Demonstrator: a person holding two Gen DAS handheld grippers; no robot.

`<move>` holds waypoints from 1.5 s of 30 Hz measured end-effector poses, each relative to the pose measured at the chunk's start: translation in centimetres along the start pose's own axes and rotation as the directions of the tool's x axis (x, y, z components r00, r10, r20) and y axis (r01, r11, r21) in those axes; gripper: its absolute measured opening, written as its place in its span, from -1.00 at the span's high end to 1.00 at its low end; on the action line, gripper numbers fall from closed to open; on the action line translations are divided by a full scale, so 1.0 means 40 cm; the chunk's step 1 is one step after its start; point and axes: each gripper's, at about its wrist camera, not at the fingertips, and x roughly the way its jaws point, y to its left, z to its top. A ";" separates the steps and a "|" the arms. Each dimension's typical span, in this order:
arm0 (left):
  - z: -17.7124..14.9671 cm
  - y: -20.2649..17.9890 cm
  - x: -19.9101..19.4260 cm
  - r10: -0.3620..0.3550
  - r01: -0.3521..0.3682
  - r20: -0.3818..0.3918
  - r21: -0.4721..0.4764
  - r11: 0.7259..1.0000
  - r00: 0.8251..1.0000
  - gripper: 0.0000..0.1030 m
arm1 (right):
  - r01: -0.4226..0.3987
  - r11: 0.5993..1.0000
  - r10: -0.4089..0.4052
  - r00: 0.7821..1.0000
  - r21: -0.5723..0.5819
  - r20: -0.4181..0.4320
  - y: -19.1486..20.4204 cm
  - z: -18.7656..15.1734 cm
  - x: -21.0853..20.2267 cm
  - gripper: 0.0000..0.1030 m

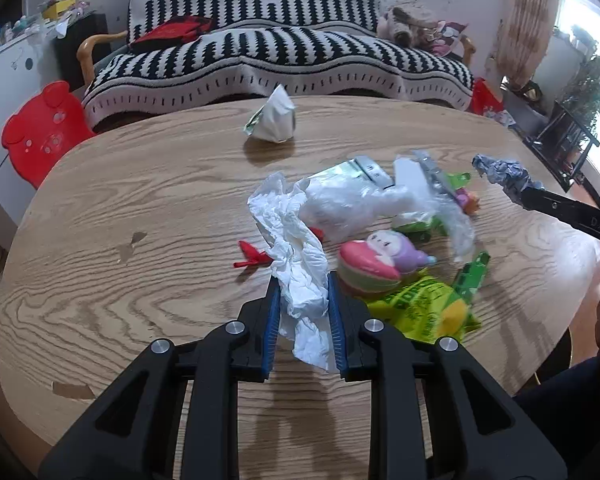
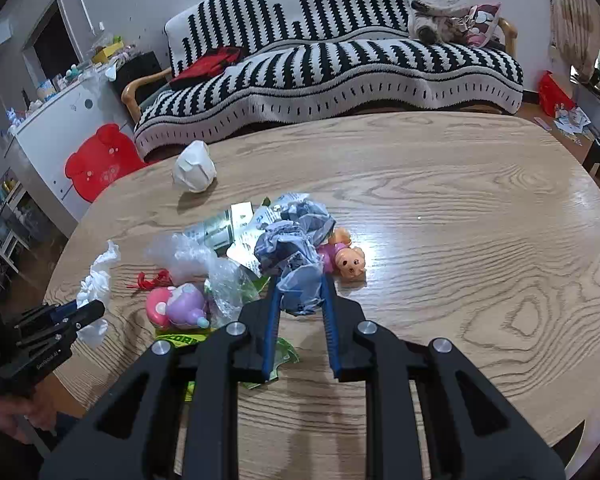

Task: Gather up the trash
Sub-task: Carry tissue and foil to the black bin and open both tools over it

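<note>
White tissue [image 1: 300, 276] pinched in left gripper [image 1: 303, 300], hanging above wood table [image 1: 140, 208]. Grey-blue wrapper [image 2: 300, 264] pinched in right gripper [image 2: 300, 292], over the litter pile mid-table. White wad [image 1: 274, 118] at far edge.

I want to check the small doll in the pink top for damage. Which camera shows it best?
The right wrist view: the doll lies in the open on the wooden table, face and pink top clear, just right of the crumpled wrapper in the right gripper. The left wrist view shows only a small part of it behind clear plastic.
</note>
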 end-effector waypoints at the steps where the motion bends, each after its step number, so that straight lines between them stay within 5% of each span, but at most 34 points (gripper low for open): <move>1: 0.003 -0.008 -0.007 -0.009 0.009 0.004 0.005 1.000 1.000 0.57 | 0.001 1.000 -0.001 1.000 0.000 0.008 0.000 0.002 -0.011 0.60; 8: 0.043 -0.140 -0.057 -0.141 0.140 0.011 0.055 0.989 0.990 0.57 | 0.061 0.997 -0.066 0.993 0.055 0.101 -0.090 -0.019 -0.186 0.60; 14: 0.076 -0.419 -0.110 -0.280 0.271 0.011 0.221 0.937 0.960 0.57 | 0.181 0.968 -0.207 0.968 0.172 0.142 -0.277 -0.119 -0.392 0.60; 20: 0.018 -0.739 -0.147 -0.449 0.450 -0.090 0.352 0.821 0.889 0.57 | 0.306 0.893 -0.356 0.929 0.331 0.102 -0.487 -0.278 -0.559 0.60; 27: -0.143 -1.051 -0.084 -0.532 0.608 -0.294 0.419 0.675 0.794 0.57 | 0.373 0.778 -0.441 0.897 0.506 0.016 -0.680 -0.486 -0.653 0.60; 31: -0.219 -1.128 -0.011 -0.529 0.662 -0.404 0.365 0.655 0.746 0.57 | 0.376 0.732 -0.431 0.901 0.568 -0.042 -0.752 -0.582 -0.638 0.60; 37: -0.304 -1.187 0.078 -0.483 0.660 -0.463 0.385 0.645 0.743 0.57 | 0.378 0.686 -0.390 0.912 0.622 -0.123 -0.829 -0.674 -0.564 0.60; 41: -0.320 -1.219 0.109 -0.447 0.642 -0.472 0.442 0.626 0.760 0.57 | 0.374 0.663 -0.368 0.917 0.649 -0.152 -0.863 -0.703 -0.518 0.60; 43: -0.330 -1.229 0.121 -0.441 0.652 -0.495 0.431 0.623 0.749 0.57 | 0.371 0.662 -0.360 0.919 0.651 -0.158 -0.868 -0.707 -0.503 0.60; 45: -0.335 -1.234 0.125 -0.418 0.632 -0.489 0.452 0.630 0.766 0.57 | 0.372 0.662 -0.357 0.920 0.651 -0.163 -0.870 -0.708 -0.491 0.60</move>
